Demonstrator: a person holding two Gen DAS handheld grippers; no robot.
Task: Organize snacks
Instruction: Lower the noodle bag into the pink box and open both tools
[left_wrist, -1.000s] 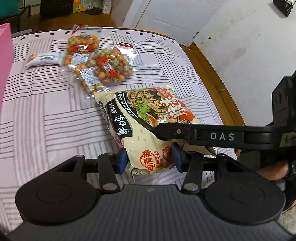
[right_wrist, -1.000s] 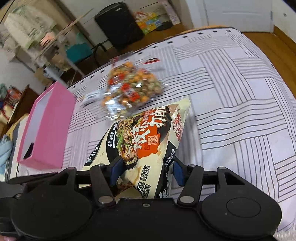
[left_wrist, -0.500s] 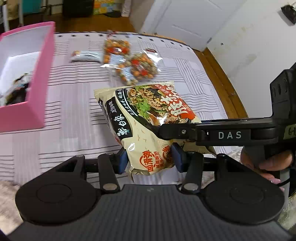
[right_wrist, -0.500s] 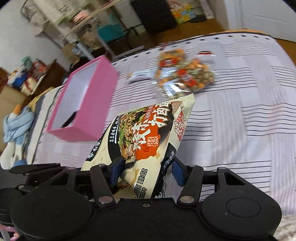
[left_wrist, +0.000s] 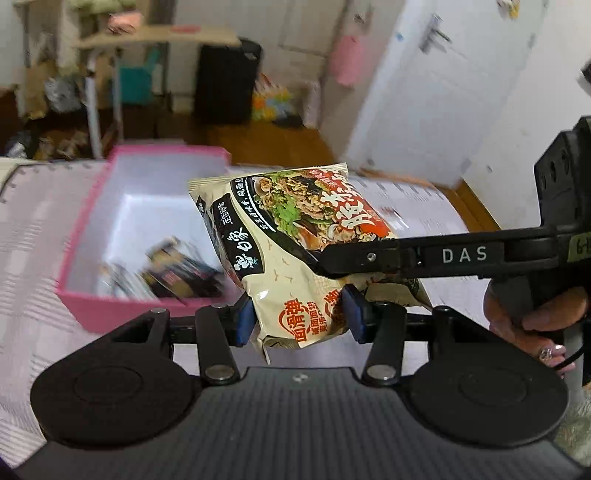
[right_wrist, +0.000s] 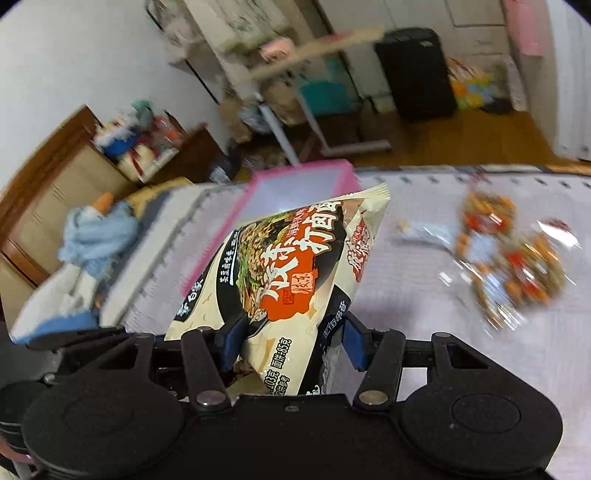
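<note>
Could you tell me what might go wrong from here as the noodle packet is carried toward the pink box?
1. Both the left gripper and right gripper pinch the noodle packet at its lower end only; the soft bag could slip or tear if they pull apart.
2. The pink box already holds dark packets, so this one may land on them and stick out.
3. Both views are blurred, so the drop could miss the box.

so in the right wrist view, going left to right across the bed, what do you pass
blue cloth bundle → pink box → noodle packet → small white sachet → clear bags of mixed nuts
</note>
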